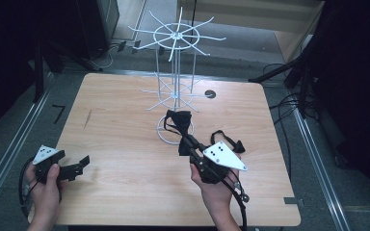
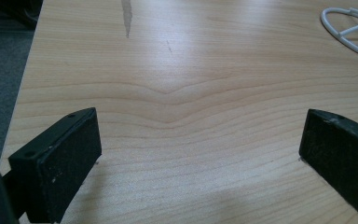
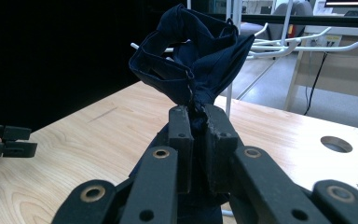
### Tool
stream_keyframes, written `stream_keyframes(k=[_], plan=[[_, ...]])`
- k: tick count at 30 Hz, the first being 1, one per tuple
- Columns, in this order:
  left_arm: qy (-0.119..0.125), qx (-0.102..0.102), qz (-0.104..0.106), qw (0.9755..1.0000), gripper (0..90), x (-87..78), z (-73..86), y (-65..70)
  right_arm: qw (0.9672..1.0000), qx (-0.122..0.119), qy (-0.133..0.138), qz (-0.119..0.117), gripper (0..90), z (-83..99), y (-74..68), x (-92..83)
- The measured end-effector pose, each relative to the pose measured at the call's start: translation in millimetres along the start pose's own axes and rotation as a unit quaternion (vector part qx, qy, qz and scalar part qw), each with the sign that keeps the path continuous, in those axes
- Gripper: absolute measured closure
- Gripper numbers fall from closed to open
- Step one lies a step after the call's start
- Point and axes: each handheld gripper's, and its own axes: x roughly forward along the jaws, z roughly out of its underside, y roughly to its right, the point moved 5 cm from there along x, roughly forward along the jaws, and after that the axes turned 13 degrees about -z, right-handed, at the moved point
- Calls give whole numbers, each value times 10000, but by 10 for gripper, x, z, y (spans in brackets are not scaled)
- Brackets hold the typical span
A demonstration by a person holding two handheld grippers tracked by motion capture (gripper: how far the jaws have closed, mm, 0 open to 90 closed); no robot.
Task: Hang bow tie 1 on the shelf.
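A dark navy bow tie (image 1: pixel 178 120) (image 3: pixel 191 60) is pinched in my right gripper (image 1: pixel 183 136) (image 3: pixel 196 112), which is shut on its middle and holds it up off the table, just in front of the white wire stand (image 1: pixel 174 72). A black strap (image 1: pixel 224 138) trails from it beside the right hand. My left gripper (image 1: pixel 83 162) (image 2: pixel 200 144) rests low over the table's front left corner, jaws wide apart with bare wood between them; it also appears far left in the right gripper view as the left gripper (image 3: pixel 9 141).
The wooden table (image 1: pixel 125 144) has a round cable hole (image 1: pixel 210 94) at the back right. The stand's white ring base (image 1: pixel 166 137) (image 2: pixel 349 32) lies mid-table, its wire arms spreading overhead. Cables and dark frames lie on the floor around.
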Motion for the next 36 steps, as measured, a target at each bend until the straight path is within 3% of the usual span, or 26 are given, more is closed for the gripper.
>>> stream_keyframes(k=[17, 36], plan=[[1, -1, -1, 10000, 0, -1, 0, 0, 10000, -15, -69, 50, 836, 28, 30, 62], [4, -15, 8, 10000, 0, -2, 2, -1, 9996, -31, -123, 265, 836, 78, 109, 197]])
